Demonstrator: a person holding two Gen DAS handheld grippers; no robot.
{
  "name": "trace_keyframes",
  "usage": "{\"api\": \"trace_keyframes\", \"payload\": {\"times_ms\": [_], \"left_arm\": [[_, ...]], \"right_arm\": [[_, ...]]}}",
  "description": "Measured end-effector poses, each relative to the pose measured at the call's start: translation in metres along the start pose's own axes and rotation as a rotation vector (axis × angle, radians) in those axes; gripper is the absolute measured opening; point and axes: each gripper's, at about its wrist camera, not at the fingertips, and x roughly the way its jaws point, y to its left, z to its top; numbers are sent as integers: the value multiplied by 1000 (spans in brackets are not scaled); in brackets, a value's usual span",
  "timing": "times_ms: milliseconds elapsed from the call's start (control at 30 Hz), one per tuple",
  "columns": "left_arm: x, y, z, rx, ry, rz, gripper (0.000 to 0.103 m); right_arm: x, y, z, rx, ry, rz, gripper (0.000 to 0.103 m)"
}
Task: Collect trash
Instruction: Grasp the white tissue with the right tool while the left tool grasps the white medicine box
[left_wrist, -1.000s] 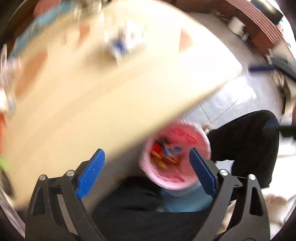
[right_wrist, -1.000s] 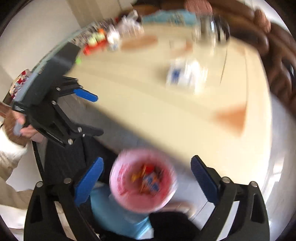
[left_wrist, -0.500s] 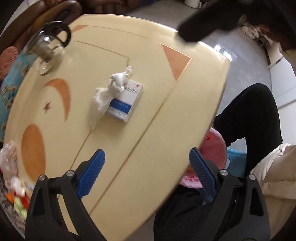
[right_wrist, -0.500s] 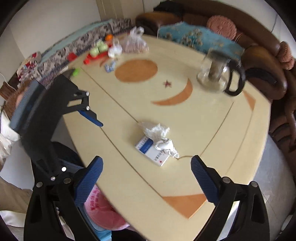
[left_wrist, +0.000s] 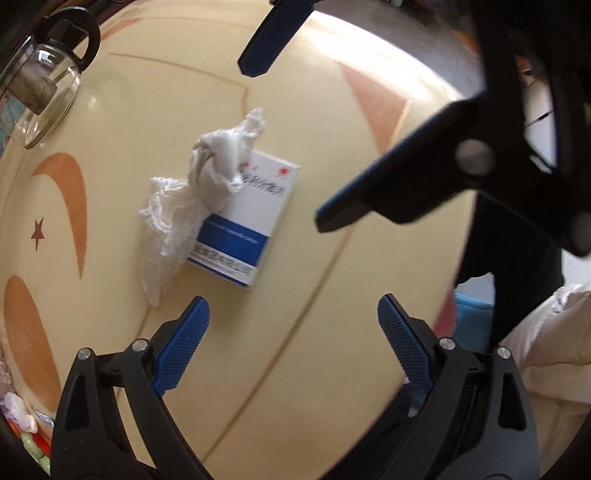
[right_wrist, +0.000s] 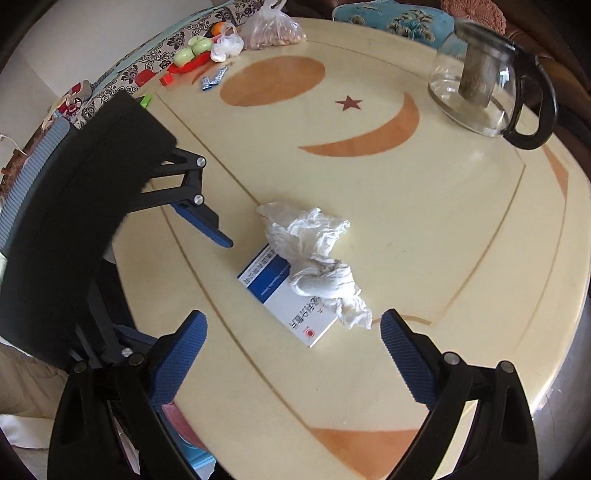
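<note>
Left wrist view: the left tongs gape wide and empty above the near edge of the desk. The crumpled tissue lies mid-desk, draped over the left side of a white-and-blue box. The right tongs hang wide and empty beyond it. Judged best: take the tissue's bunched knot, not the box.

Right wrist view: the right tongs hover empty, spread wide, with the tissue and box just ahead. The glass teapot stands well apart by the far right edge. Lower squarely and pinch the tissue only.
</note>
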Motion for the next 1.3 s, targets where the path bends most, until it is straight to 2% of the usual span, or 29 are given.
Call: {"api": "trace_keyframes", "payload": {"times_ms": [267,367,533,633,700,733,800,933,1067,1200,1300], "left_arm": [[17,21,11,-4,-6,-16,90],[20,23,14,18,-6,9,90],[24,27,18,35,-14,4,90],[27,29,18,36,-21,4,90],[28,31,19,43,-26,4,90],[28,32,19,43,-29,1,90],[29,33,20,28,-46,-6,90],[28,43,25,5,-77,-21,91],[31,33,27,22,-86,7,93],[35,19,22,91,-78,60,96],[33,24,24,42,-107,38,96]], "right_arm": [[29,-8,9,-20,34,14,87],[41,-13,10,-22,48,24,85],[53,-17,14,-25,52,40,72],[56,-20,16,-16,52,57,60],[58,-22,18,-16,46,69,45],[58,-23,18,-17,40,74,44],[58,-22,19,-20,29,88,37],[58,-25,21,4,15,108,33],[58,-27,21,31,12,103,32],[56,-23,21,15,7,76,31],[50,-25,21,34,-20,30,29]]}}
